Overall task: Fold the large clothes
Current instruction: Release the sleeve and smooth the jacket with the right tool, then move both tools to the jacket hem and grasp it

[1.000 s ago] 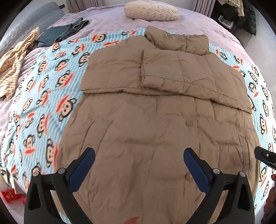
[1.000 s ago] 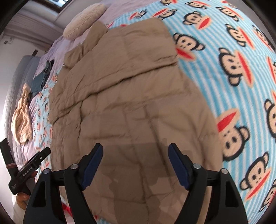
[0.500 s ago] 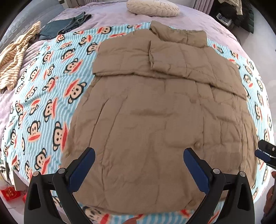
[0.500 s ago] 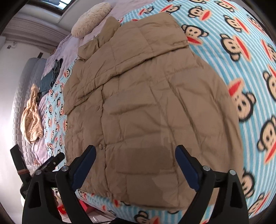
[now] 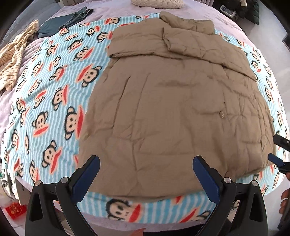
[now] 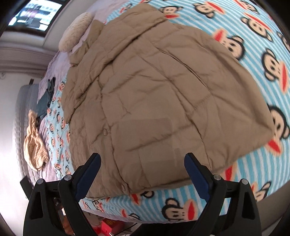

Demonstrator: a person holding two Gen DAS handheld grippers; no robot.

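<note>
A large tan quilted jacket (image 5: 174, 101) lies flat on a blue striped monkey-print blanket (image 5: 54, 101), collar at the far end, both sleeves folded across the chest. It also shows in the right wrist view (image 6: 154, 101). My left gripper (image 5: 145, 172) is open and empty, hovering over the jacket's near hem. My right gripper (image 6: 142, 169) is open and empty above the hem near the bed's front edge. The right gripper's tips show in the left wrist view (image 5: 279, 152) at the far right.
A cream round pillow (image 5: 157, 2) lies at the head of the bed. Dark teal clothes (image 5: 67, 21) and a striped beige garment (image 5: 12, 58) lie at the far left. The bed's front edge (image 5: 145, 223) is just below the grippers. Red items (image 5: 14, 211) lie on the floor.
Both grippers have pulled back toward the foot of the bed and risen; the jacket's hem and the blanket's front edge have come into view. The jacket lies unmoved.
</note>
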